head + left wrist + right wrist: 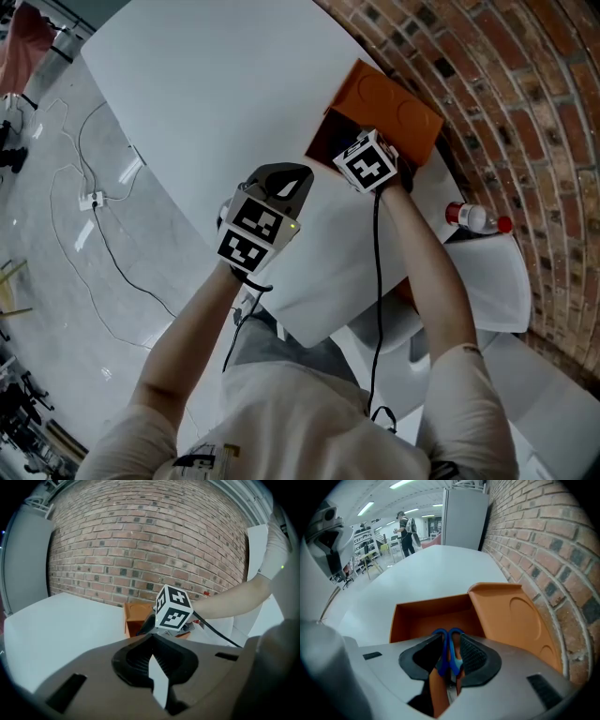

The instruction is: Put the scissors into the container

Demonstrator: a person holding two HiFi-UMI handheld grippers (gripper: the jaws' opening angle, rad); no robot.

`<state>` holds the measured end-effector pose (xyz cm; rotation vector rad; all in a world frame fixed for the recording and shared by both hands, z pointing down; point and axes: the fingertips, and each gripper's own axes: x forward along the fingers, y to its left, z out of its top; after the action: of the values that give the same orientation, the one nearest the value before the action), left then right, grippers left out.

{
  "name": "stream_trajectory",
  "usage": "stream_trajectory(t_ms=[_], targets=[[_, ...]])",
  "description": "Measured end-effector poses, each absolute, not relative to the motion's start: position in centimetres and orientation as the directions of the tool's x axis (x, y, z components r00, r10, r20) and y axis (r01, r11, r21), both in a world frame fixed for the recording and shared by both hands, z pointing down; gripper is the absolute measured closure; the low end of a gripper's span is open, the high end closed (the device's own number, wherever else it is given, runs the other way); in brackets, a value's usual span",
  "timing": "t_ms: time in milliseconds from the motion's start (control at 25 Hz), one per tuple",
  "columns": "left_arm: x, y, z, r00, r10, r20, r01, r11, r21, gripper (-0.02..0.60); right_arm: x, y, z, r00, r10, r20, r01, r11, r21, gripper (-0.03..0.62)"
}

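The orange container (405, 114) stands open at the table's far right, against the brick wall, with its lid (511, 620) tilted back. My right gripper (349, 148) reaches into its mouth. In the right gripper view the blue-handled scissors (449, 651) hang between the right gripper's (450, 638) pads over the container's inside; a gap shows beside the right handle, so the jaws stand open around them. My left gripper (286, 178) hovers over the white table (206, 103), left of the container (136, 616). The left gripper (151, 652) is shut and holds nothing.
A clear bottle with a red cap (476, 217) lies near the table's right edge, beside a white chair (497, 281). The brick wall (534, 84) runs close behind the container. Cables and a socket strip (91, 200) lie on the floor to the left.
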<state>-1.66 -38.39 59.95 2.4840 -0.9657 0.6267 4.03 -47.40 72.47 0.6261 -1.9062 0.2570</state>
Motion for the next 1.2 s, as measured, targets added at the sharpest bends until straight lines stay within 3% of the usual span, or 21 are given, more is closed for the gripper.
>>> stream_trajectory(t_ms=[440,640,880,1200], targets=[[-2.8,-39.0,53.5,0.659,-0.586,0.471,-0.71,-0.692,0.133,0.574,3.6,-46.3,62.2,-0.408,-0.454,0.792,-0.591,0.793,0.15,0.51],[-3.6,-38.8,49.0,0.655,-0.621,0.43,-0.715,-0.694,0.086,0.574,4.3,-45.6,55.0,-0.445,-0.564,0.695,-0.649,0.738,0.184,0.557],[-4.0,-36.9,42.4,0.665,-0.66,0.35,-0.718,-0.693,0.058,0.574,5.2,-43.3,45.8,-0.491,-0.67,0.556,-0.733,0.663,0.151,0.571],[-4.2,-34.0,33.7,0.678,-0.694,0.241,-0.707,-0.706,-0.046,0.574,5.5,-38.3,34.4,-0.54,-0.748,0.386,-0.746,0.638,0.19,0.576]])
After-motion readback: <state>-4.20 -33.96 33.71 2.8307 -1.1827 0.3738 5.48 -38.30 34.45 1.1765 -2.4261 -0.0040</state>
